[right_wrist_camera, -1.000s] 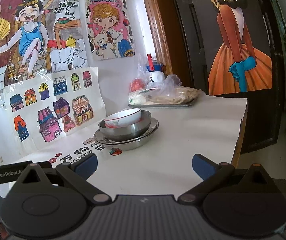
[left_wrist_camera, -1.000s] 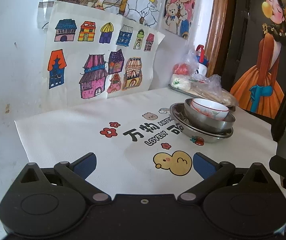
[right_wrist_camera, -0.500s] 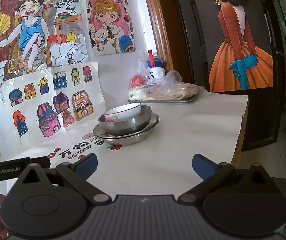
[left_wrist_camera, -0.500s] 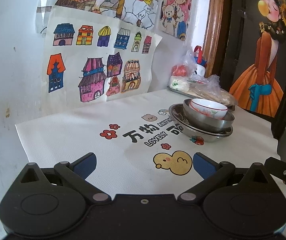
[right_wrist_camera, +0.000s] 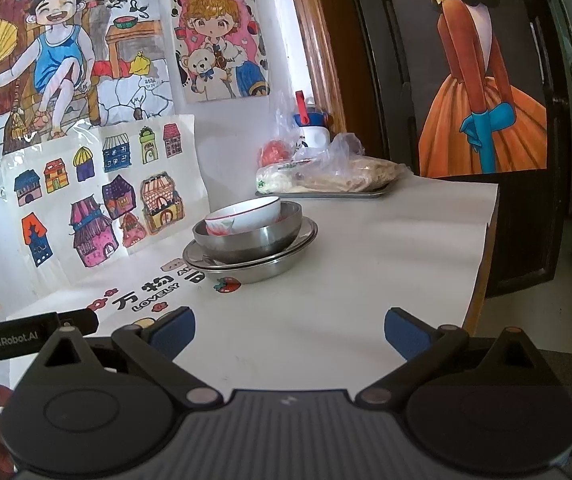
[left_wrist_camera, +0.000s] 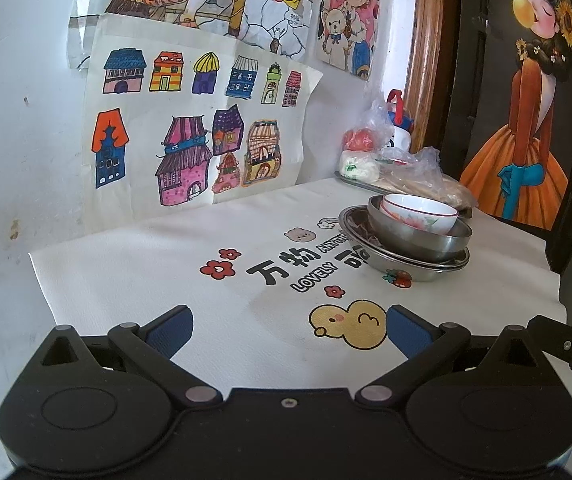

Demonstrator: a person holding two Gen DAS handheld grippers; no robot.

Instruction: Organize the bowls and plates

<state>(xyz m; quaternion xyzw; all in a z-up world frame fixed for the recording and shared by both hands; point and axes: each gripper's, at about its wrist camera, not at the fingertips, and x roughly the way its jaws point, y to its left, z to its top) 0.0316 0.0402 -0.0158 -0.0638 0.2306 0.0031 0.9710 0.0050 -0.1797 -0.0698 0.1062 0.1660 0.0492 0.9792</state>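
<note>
Right wrist: one ceramic bowl (right_wrist_camera: 246, 213), one steel bowl (right_wrist_camera: 254, 240), two plates (right_wrist_camera: 262, 270); both claws spread, empty.

Over one second, the stack of steel plates (left_wrist_camera: 406, 268) carrying a steel bowl and a red-rimmed white ceramic bowl (left_wrist_camera: 420, 212) slid slightly lower in the left wrist view and higher in the right wrist view (right_wrist_camera: 250, 260), as both cameras shifted slightly.
</note>
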